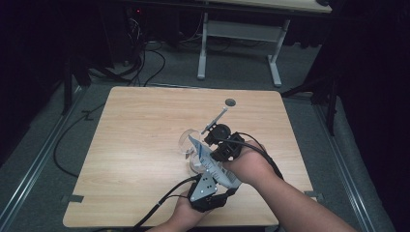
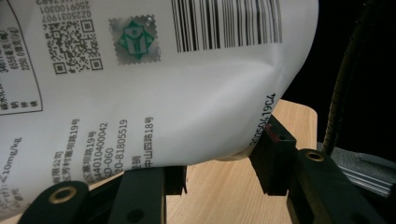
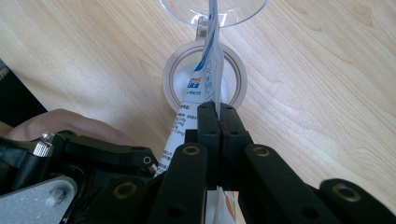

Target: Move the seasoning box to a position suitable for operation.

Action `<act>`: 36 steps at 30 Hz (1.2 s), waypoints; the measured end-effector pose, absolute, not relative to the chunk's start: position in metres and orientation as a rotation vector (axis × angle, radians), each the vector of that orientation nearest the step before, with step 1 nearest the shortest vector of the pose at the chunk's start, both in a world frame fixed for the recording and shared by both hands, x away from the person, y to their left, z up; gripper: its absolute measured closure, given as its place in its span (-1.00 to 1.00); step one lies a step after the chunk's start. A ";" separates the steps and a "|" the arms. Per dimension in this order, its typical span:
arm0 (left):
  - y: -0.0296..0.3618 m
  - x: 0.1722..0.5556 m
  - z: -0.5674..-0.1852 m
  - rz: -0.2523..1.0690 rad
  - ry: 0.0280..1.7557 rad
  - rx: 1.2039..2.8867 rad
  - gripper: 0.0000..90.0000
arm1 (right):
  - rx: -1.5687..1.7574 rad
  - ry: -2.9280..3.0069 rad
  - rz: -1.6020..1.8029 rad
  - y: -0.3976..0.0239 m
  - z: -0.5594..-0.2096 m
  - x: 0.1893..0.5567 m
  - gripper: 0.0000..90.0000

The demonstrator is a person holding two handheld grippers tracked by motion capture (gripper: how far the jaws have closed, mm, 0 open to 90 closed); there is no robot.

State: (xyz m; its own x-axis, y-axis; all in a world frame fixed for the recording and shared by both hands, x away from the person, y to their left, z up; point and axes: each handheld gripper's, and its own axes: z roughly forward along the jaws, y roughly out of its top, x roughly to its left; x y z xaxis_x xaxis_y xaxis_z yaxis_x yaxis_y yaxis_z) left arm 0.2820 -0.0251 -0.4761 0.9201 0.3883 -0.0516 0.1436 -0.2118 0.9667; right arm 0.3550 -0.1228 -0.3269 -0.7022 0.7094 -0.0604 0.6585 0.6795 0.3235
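Both grippers (image 1: 212, 166) clamp a white pouch (image 2: 187, 93) — pale wooden table (image 1: 140, 145), dark room.

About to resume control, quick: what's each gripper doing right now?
Left gripper: closed on the white pouch, gripping its lower body.
Right gripper: shut, pinching the pouch's thin edge above the glass.

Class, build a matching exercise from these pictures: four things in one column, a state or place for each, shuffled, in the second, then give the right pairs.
1. left gripper
2. right gripper
3. glass
4. spoon

A. lies on the table beyond the hands
B. clear, on its side
C. jaws shut on the pouch's thin edge
D. jaws around the pouch's wide body

Pairs: 1-D, 2-C, 3-B, 4-A
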 end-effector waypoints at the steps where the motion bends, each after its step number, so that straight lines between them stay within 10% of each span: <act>1: -0.025 0.282 -0.476 0.233 0.399 1.786 0.35 | 1.115 2.710 0.416 -0.123 -0.327 0.355 1.00; 36: -0.026 0.281 -0.475 0.233 0.393 1.775 0.35 | 1.105 2.710 0.419 -0.123 -0.326 0.354 1.00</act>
State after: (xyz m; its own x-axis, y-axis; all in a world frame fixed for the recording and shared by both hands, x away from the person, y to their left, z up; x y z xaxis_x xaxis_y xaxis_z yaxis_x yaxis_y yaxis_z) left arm 0.2810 -0.0257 -0.4746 0.9217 0.3845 -0.0519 0.1387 -0.2015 0.9696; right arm 0.3540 -0.1233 -0.3255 -0.7060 0.7053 -0.0641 0.6530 0.6833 0.3267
